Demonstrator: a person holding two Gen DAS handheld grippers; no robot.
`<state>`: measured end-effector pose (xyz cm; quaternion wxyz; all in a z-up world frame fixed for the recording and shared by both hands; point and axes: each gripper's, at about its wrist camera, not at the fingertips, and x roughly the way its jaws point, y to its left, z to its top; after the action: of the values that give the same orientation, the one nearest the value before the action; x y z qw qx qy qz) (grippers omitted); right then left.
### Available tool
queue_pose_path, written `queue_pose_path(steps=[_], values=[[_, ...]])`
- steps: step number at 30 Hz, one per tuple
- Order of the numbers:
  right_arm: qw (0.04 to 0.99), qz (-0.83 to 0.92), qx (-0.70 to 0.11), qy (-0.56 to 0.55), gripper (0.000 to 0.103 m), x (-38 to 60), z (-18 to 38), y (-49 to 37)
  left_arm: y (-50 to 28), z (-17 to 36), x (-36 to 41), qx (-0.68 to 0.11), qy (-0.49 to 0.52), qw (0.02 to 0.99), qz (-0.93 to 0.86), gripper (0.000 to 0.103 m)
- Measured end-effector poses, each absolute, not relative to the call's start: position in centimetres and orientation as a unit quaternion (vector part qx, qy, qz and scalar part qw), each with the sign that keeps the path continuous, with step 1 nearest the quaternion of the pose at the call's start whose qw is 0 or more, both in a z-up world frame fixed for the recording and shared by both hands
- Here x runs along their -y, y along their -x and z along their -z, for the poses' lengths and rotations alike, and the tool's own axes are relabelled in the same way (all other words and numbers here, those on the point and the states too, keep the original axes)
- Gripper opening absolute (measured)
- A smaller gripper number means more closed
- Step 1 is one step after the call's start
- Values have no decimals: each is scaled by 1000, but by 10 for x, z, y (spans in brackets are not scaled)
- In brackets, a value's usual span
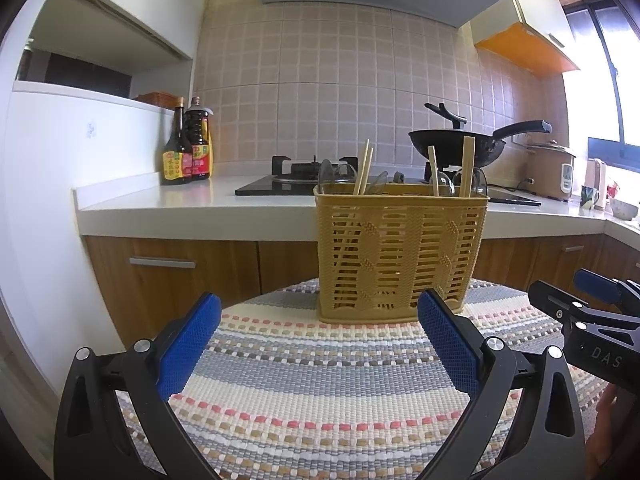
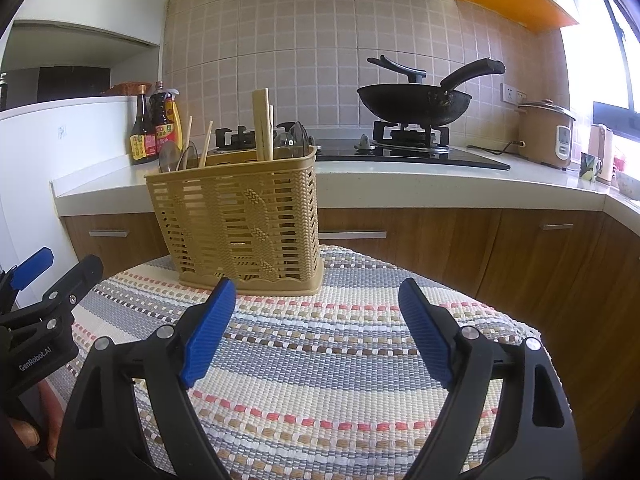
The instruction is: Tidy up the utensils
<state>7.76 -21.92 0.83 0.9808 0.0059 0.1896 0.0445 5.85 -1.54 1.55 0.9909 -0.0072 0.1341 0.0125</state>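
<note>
A tan slatted plastic utensil basket stands upright at the far side of a round table under a striped woven cloth. Wooden chopsticks and clear spoons stick up out of it. It also shows in the right wrist view, with chopsticks standing in it. My left gripper is open and empty, just in front of the basket. My right gripper is open and empty, to the basket's right. Each gripper shows at the edge of the other's view.
Behind the table runs a white kitchen counter with wooden cabinets below. On it are two sauce bottles, a gas hob with a black wok, a rice cooker and cups near the window.
</note>
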Motion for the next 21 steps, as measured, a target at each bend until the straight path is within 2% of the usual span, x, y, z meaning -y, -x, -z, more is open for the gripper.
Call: queue_pose_path(steps=[21], values=[[980,-46,-194,-4,81,218,-7,-80,-61,-15,19,-142,1,990,-7,95]])
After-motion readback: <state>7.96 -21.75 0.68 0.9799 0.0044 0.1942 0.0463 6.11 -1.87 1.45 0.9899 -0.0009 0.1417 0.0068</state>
